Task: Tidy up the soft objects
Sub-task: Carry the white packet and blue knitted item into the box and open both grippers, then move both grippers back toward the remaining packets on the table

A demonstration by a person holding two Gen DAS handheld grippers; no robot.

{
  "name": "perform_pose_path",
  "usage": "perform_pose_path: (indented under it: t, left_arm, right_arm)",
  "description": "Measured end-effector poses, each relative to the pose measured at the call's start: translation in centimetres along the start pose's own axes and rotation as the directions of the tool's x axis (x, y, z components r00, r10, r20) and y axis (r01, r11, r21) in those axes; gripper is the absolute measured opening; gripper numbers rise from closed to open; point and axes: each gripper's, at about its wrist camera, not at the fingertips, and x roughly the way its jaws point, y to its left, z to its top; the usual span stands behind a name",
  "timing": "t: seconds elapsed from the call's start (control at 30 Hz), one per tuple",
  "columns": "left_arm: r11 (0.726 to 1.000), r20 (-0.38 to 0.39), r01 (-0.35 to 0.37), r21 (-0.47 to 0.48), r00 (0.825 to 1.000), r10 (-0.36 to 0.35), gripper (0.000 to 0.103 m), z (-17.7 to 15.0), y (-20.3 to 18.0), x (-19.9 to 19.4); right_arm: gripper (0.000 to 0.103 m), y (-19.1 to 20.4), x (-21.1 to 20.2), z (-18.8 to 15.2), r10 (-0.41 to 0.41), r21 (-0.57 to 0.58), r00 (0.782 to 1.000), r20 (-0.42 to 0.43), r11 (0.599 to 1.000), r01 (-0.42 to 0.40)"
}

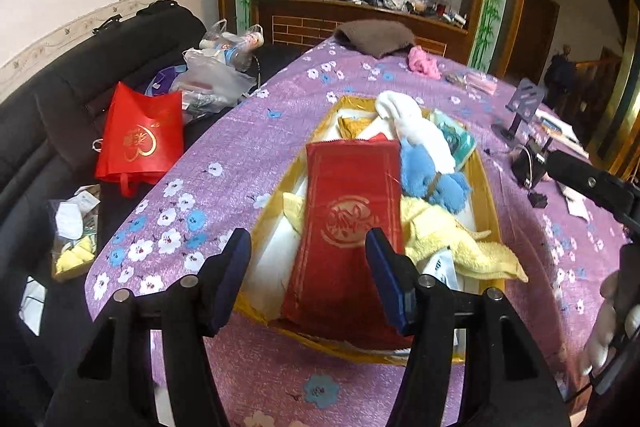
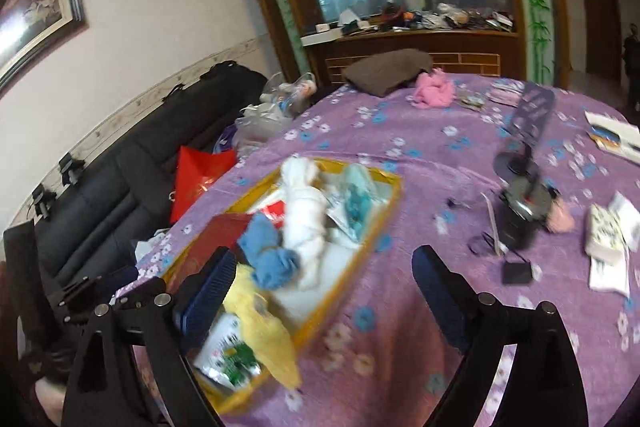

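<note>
A shallow golden box (image 1: pixel 486 187) on the purple flowered tablecloth holds a red embroidered cloth (image 1: pixel 352 187), a blue plush cloth (image 1: pixel 424 175), a white cloth (image 1: pixel 412 123) and a yellow towel (image 1: pixel 452 239). My left gripper (image 1: pixel 308 259) hovers open at the box's near end. The red cloth lies between its fingers, and the left pad stands clear of it. My right gripper (image 2: pixel 324 259) is open wide and empty, just right of the box (image 2: pixel 384 203), its left finger over the yellow towel (image 2: pixel 264 327). A pink cloth (image 2: pixel 434 89) and a brown cloth (image 2: pixel 388 67) lie at the table's far edge.
A black sofa (image 1: pixel 60 131) to the left carries a red bag (image 1: pixel 140 135) and plastic bags (image 1: pixel 216 75). Right of the box stand a phone holder (image 2: pixel 528 131), a small black device (image 2: pixel 520 211) and papers (image 2: pixel 608 239). A wooden sideboard (image 2: pixel 420 47) is behind the table.
</note>
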Motion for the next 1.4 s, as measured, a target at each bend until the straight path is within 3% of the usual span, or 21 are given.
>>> perform_pose_path:
  t: [0.37, 0.5, 0.73, 0.83, 0.93, 1.0, 1.17, 1.4]
  left_arm:
    - [0.995, 0.026, -0.032, 0.090, 0.999, 0.030, 0.058, -0.2, -4.2, -2.2]
    - [0.993, 0.048, -0.033, 0.112, 0.998, 0.028, 0.058, -0.4, -5.5, -2.9]
    - [0.988, 0.165, -0.075, 0.136, 0.985, 0.052, 0.060, -0.3, -6.8, -5.2]
    - [0.986, 0.177, -0.081, 0.146, 0.983, 0.054, 0.066, -0.3, -7.2, -5.4]
    - [0.984, 0.163, -0.077, 0.158, 0.985, 0.050, 0.066, -0.4, -7.5, -5.2]
    - [0.984, 0.143, -0.059, 0.166, 0.989, 0.035, 0.066, -0.4, -7.7, -4.9]
    - [0.978, 0.057, 0.062, 0.200, 0.996, -0.075, 0.066, -0.5, -8.9, -3.7]
    - [0.951, -0.020, 0.197, 0.238, 0.980, -0.198, 0.066, -1.1, -11.9, -2.8]
  right_arm:
    - [0.091, -3.1, -6.8, -2.5, -0.027, 0.068, 0.999, 0.019, 0.997, 0.026]
    - [0.091, -3.6, -7.5, -3.2, -0.020, 0.078, 1.000, 0.021, 0.997, 0.018]
    - [0.091, -4.2, -8.2, -4.0, -0.019, 0.091, 1.000, 0.024, 0.996, 0.016]
    - [0.091, -4.6, -8.3, -4.2, -0.018, 0.102, 1.000, 0.021, 0.995, 0.015]
    - [0.091, -5.1, -8.8, -4.4, -0.025, 0.107, 0.999, 0.024, 0.994, 0.022]
    - [0.091, -5.7, -9.1, -4.4, -0.034, 0.109, 0.999, 0.028, 0.994, 0.031]
    - [0.091, -10.6, -11.1, -4.6, -0.124, 0.159, 0.992, 0.026, 0.980, 0.118]
    - [0.091, -21.5, -13.2, -3.2, -0.329, 0.285, 0.943, -0.042, 0.901, 0.327]
